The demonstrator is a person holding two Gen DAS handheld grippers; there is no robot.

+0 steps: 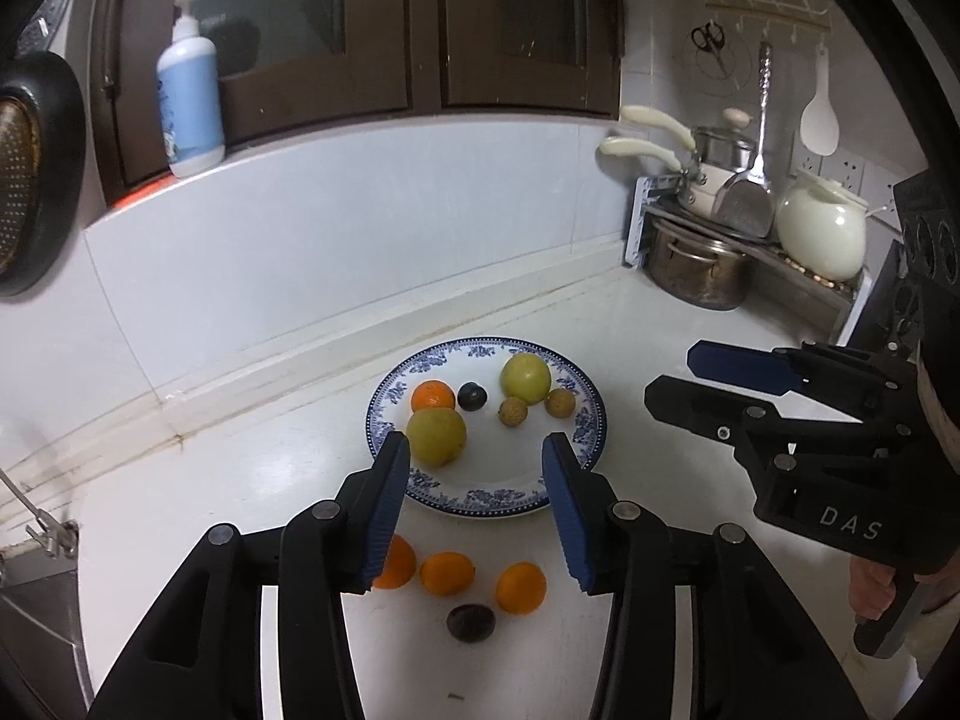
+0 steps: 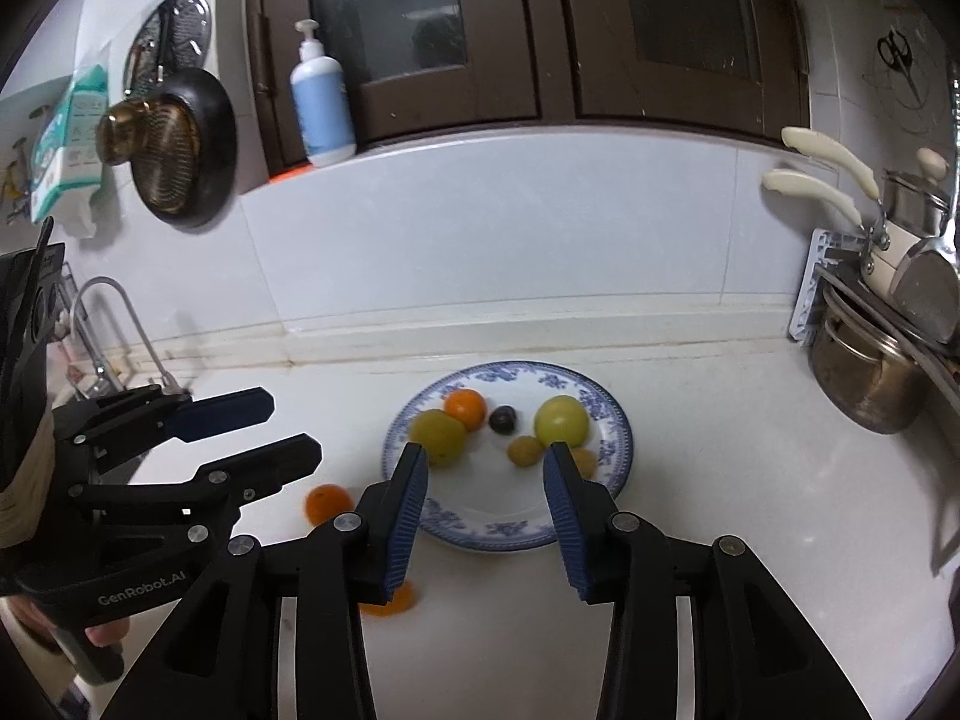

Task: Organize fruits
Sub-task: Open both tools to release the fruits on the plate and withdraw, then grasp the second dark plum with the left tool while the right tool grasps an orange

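You are over a white kitchen counter (image 1: 630, 324) below dark window frames, with pots stacked far right. "DAS" is printed on your right gripper (image 1: 675, 375), and "GenRobot.AI" on your left gripper (image 2: 288, 429). Both claws hang with jaws apart, nothing between them and touching nothing. The blue-patterned plate (image 1: 480, 498) carries two yellow-green fruits, one orange, a dark plum and two small tan fruits. Nearer you, on the bare counter, lie three oranges (image 1: 447, 573) and a dark fruit (image 1: 471, 623).
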